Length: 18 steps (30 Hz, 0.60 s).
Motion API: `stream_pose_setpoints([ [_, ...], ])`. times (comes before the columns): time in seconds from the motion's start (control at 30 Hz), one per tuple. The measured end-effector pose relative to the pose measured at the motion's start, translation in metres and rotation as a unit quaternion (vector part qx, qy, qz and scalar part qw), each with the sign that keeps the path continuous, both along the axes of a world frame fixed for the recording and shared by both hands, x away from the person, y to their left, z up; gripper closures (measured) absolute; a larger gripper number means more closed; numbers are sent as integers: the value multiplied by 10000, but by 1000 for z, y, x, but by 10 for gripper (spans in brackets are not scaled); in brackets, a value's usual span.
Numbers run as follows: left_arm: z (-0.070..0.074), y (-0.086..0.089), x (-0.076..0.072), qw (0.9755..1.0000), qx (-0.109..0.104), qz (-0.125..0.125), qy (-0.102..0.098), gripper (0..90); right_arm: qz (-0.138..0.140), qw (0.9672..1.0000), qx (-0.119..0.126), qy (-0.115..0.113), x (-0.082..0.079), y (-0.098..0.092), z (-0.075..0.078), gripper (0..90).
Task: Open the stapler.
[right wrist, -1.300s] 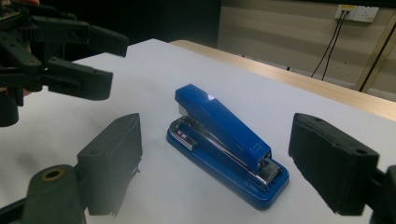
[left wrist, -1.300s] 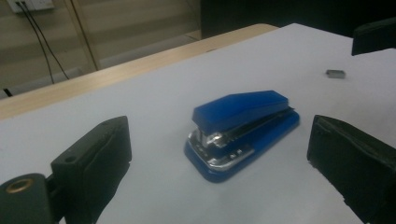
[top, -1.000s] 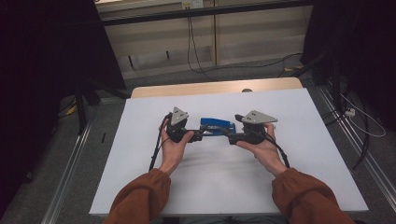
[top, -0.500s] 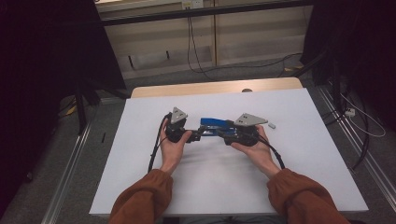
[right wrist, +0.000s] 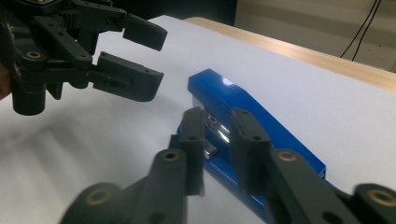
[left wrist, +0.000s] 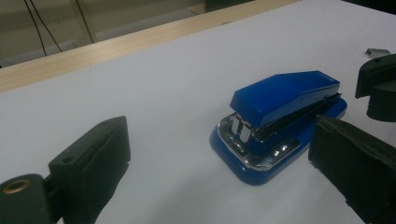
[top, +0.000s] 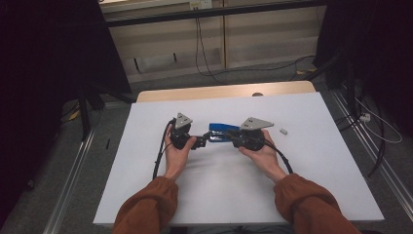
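The room is dim and its edges sink into black, while the white rectangular table top (top: pixel 311 161) takes soft light from overhead. A small glare spot sits on the glossy blue plastic stapler (right wrist: pixel 219 91) (its chrome base glints too). The nearest black jaws blur, especially at frame bottoms.

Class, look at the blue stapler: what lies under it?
The blue stapler rests flat on the white table cover. Whatever lies directly beneath its base is covered, and the right tongs hide part of it.
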<state>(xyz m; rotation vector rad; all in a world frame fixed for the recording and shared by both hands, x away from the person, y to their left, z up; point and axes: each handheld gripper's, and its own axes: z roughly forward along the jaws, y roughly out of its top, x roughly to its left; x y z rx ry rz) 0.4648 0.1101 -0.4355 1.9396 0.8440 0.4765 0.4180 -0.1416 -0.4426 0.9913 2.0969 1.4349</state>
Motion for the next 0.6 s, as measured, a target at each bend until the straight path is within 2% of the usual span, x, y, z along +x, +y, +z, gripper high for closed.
stream_pose_setpoints([
  [0.07,1,0,0,10000,-80,-25,-15,54,13,10000,5,-1,1,0,0,864],
  [0.1,1,0,0,9998,-194,-36,-31,54,39,10000,-2,16,1,1,0,888],
  [0.2,1,2,1,9997,-241,16,-26,55,109,9999,15,73,2,3,-1,900],
  [0.3,0,2,2,9999,-85,89,-14,63,170,9998,-87,84,3,6,-1,900],
  [0.37,0,3,2,9999,-87,113,71,75,191,9997,-129,105,4,8,-2,900],
  [0.43,0,2,1,9998,-33,162,79,130,199,9996,-182,128,6,10,-3,900],
  [0.5,0,2,1,9999,-9,133,80,221,196,9995,-202,144,7,11,-3,900],
  [0.6,1,1,0,9999,-1,107,82,286,190,9995,-164,188,9,12,-1,900],
])
